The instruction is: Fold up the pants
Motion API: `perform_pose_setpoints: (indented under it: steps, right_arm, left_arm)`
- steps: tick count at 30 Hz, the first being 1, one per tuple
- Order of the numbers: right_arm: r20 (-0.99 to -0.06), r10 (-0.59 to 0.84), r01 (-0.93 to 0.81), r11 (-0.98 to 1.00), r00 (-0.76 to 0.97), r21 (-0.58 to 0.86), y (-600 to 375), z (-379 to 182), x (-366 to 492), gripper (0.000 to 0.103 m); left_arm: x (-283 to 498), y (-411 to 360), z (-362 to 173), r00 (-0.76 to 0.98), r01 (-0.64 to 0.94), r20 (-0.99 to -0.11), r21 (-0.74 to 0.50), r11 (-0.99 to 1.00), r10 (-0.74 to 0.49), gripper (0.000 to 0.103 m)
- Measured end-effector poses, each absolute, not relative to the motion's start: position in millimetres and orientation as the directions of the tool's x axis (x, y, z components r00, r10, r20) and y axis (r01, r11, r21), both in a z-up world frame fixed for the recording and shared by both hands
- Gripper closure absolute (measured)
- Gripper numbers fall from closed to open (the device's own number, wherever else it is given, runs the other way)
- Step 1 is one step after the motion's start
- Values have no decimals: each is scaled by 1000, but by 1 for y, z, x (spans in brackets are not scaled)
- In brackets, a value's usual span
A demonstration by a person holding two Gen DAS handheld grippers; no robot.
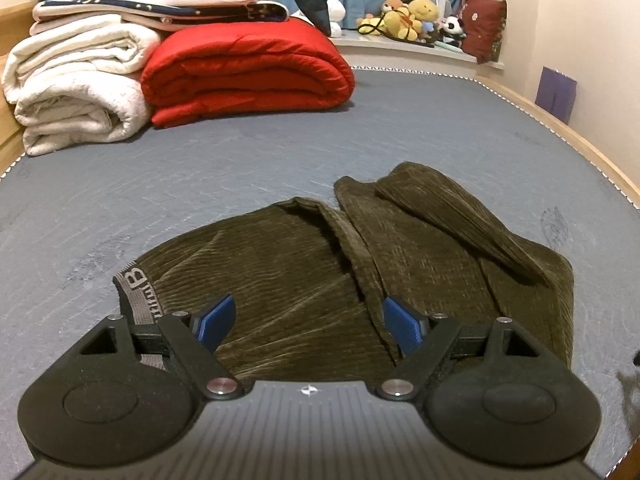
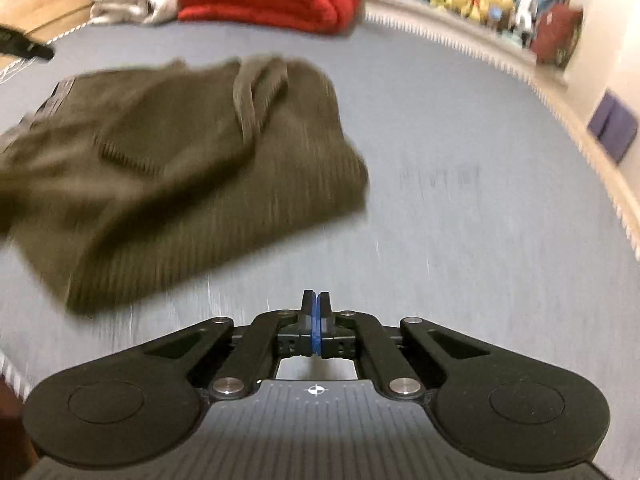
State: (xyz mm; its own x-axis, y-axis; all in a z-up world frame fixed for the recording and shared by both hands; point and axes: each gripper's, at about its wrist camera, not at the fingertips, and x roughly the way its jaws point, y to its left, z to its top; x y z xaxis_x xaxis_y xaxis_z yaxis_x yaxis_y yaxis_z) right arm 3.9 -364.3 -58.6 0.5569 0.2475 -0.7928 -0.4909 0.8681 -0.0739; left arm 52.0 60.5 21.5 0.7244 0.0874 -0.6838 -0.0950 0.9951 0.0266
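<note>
Olive corduroy pants (image 1: 344, 280) lie bundled on the grey bed (image 1: 200, 184), already doubled over on themselves into a squat heap, with the grey lettered waistband (image 1: 138, 296) showing at its left edge and a loose flap of cloth (image 1: 452, 220) ridged up across the far right part. The fold looks rough rather than flat, so I judge some smoothing or a last fold is left.

Directly over the near edge of the pants hangs the left gripper (image 1: 308, 324), its blue pads (image 1: 216, 320) spread wide and pinching nothing; it seems placed there to press down or take the hem closest to it.

To the right of the pants, over bare bed, is the right gripper (image 2: 316, 320), its pads pressed together with no cloth between them. That view is smeared, which suggests a quick sweep clear of the pile.

Beyond the pants, at the far left of the bed, a folded red quilt (image 1: 248, 76) sits beside stacked white blankets (image 1: 76, 84), well apart from the work. Soft toys (image 1: 412, 16) line the ledge behind.
</note>
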Motion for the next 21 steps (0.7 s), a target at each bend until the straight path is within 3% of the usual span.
perform_pose_setpoints:
  steps: [5, 7, 9, 17, 21]
  right_arm:
    - [-743, 247, -378, 926, 622, -9, -380, -41, 3, 97]
    - [-691, 293, -373, 927, 660, 36, -369, -30, 10, 64]
    - [-645, 334, -395, 917, 687, 55, -346, -23, 21, 45]
    - [-563, 378, -435, 900, 735, 35, -235, -26, 94, 42]
    - [-591, 356, -411, 911, 723, 46, -199, -42, 127, 41]
  left_arm:
    - [59, 55, 20, 723, -94, -686, 22, 995, 83, 18]
    - [61, 52, 18, 720, -91, -689, 28, 995, 85, 18]
    - [63, 52, 15, 714, -92, -695, 29, 995, 87, 18]
    - [64, 71, 11, 698, -127, -706, 44, 991, 120, 18]
    - [62, 83, 15, 695, -153, -708, 27, 988, 127, 18]
